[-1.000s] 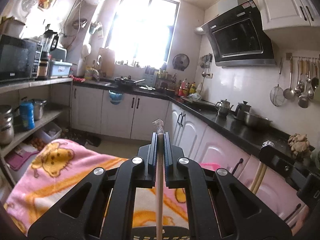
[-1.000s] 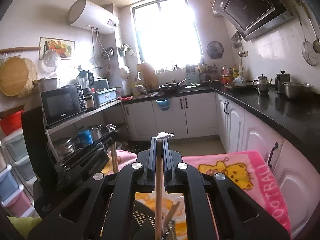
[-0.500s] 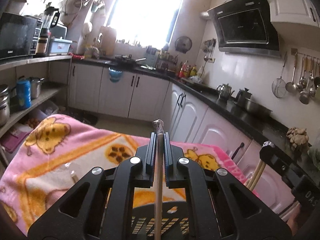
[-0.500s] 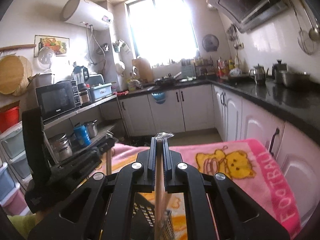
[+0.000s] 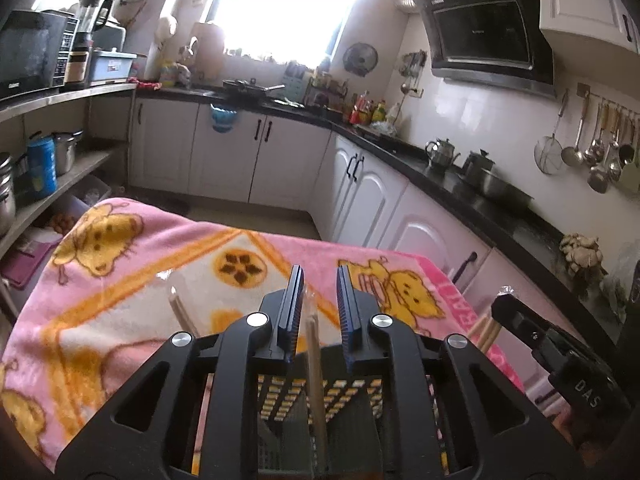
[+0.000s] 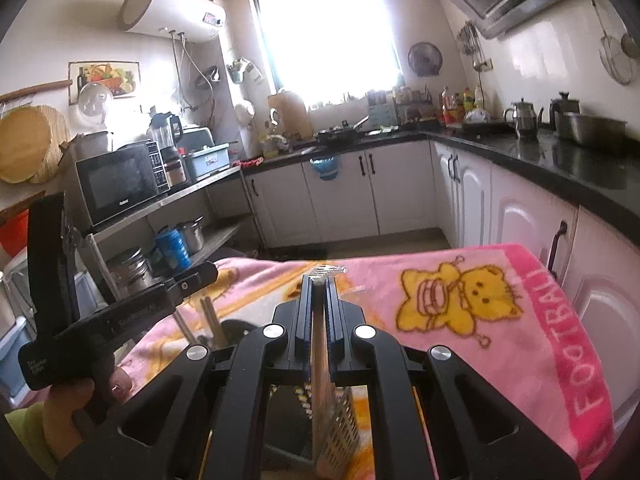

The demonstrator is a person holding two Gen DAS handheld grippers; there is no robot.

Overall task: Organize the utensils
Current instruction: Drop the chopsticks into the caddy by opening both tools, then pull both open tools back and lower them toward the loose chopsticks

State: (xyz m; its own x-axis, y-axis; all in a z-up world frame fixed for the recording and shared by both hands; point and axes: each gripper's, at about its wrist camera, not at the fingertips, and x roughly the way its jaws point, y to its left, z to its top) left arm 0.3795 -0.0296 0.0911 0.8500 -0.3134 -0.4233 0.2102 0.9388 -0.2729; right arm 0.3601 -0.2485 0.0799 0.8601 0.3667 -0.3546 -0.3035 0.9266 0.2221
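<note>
My left gripper [image 5: 318,280] is open above a black mesh utensil holder [image 5: 320,408]. A wrapped pair of wooden chopsticks [image 5: 314,356] stands loose between the jaws, its lower end in the holder. Another wrapped pair [image 5: 180,312] leans at the holder's left side. My right gripper [image 6: 319,280] is shut on a wrapped chopstick pair [image 6: 320,360], held upright over the holder [image 6: 336,420]. The right gripper [image 5: 560,352] shows at the right of the left wrist view with its chopsticks [image 5: 484,328]. The left gripper [image 6: 120,312] shows at the left of the right wrist view.
The holder stands on a table under a pink cartoon blanket [image 5: 120,280] [image 6: 500,312]. White cabinets and a black counter [image 5: 460,184] run along the right. A shelf with a microwave [image 6: 120,180] and pots stands at the left.
My left gripper has tipped downward and opened, letting go of its chopsticks, which now stand in the holder. My right gripper has lowered a little, still shut on its pair.
</note>
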